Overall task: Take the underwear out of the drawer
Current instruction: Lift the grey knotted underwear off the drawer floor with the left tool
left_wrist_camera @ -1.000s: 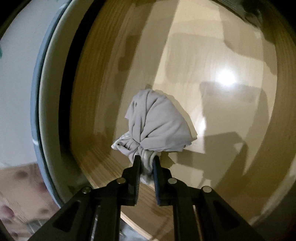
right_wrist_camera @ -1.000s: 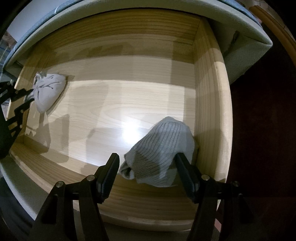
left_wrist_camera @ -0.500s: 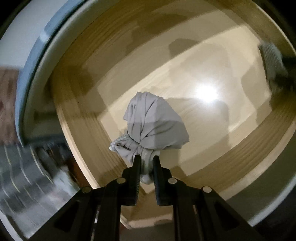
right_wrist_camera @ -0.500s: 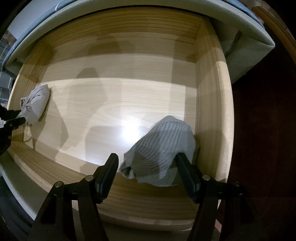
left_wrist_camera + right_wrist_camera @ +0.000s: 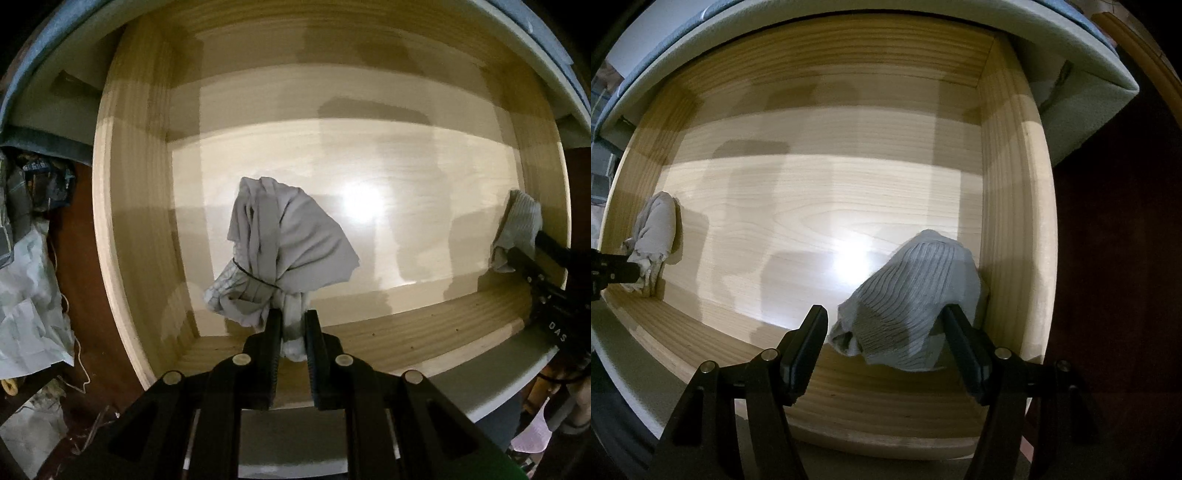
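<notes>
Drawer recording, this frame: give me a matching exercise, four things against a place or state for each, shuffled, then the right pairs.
Things:
1. left gripper
2. right gripper
3. smooth grey underwear
4. ribbed grey underwear

Places or states:
A. lies by the drawer's right wall, between two spread fingers
B. shut on a bunched piece of cloth
C. hangs from a pinched end, near the drawer's left wall
D. open, fingers on either side of a garment

Pairs: 1-B, 2-D, 3-C, 4-A
</notes>
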`<state>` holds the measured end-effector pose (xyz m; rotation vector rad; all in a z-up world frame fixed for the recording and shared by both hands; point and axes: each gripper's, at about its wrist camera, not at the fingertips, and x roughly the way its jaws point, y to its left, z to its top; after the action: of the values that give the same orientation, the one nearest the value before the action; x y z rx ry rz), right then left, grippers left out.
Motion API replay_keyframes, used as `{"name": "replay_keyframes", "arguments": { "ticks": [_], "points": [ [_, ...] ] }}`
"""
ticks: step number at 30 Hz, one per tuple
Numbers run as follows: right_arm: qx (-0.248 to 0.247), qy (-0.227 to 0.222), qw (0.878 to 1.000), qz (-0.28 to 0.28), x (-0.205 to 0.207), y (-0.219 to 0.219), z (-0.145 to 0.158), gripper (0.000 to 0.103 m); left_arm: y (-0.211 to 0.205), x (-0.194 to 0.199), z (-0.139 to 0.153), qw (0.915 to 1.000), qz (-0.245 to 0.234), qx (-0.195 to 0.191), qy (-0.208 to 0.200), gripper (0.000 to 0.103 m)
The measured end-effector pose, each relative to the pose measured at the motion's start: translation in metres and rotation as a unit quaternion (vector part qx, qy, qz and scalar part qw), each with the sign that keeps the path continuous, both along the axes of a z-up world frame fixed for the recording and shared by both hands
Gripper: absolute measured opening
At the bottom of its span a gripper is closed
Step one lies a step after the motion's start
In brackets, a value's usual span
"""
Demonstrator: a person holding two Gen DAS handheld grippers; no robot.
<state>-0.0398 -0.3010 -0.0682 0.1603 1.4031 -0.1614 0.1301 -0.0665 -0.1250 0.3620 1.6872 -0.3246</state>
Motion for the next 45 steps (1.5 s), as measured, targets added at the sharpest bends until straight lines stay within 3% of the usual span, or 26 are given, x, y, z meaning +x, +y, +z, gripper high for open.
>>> {"name": "replay_keyframes", "arguments": {
  "ticks": [2,5,6,10,15,22,34,41,45],
  "points": [
    [0.000,0.000,1.000,0.000,0.001,0.000,-0.001,0.062,0.005,-0.008,0.004,0.9999,-0.007,0.004,-0.007,0.018],
    [0.000,0.000,1.000,0.000,0.001,0.000,-0.001,0.062,0.011,-0.016,0.006,0.9996,-0.027,-0.002,-0.009,0.042],
    [0.000,0.000,1.000,0.000,0.001,0.000,-0.001,0.062,0.009,-0.020,0.020,0.9992,-0.037,-0.002,-0.016,0.047],
    [-0.001,0.002,1.000,0.001,0.001,0.000,-0.001,0.062,0.006,-0.025,0.042,0.9960,-0.076,-0.008,-0.045,0.059],
    [-0.003,0.005,1.000,0.002,0.002,0.001,-0.001,0.062,0.004,-0.017,0.047,0.9948,-0.087,-0.010,-0.053,0.059],
    [-0.004,0.010,1.000,0.004,0.003,0.003,0.000,0.063,-0.007,-0.007,0.014,0.9954,-0.095,-0.002,-0.010,0.060],
    [-0.008,0.015,1.000,0.006,0.006,0.006,-0.001,0.063,0.000,-0.003,-0.022,0.9983,-0.058,-0.003,0.005,0.066],
    [0.002,0.035,0.999,0.015,0.011,0.010,-0.005,0.072,0.008,-0.001,-0.027,0.9993,-0.028,-0.017,0.018,0.066],
    [0.012,0.071,0.997,0.017,0.017,0.010,-0.010,0.079,0.015,0.002,-0.032,0.9993,-0.013,-0.017,0.032,0.066]
  ]
}}
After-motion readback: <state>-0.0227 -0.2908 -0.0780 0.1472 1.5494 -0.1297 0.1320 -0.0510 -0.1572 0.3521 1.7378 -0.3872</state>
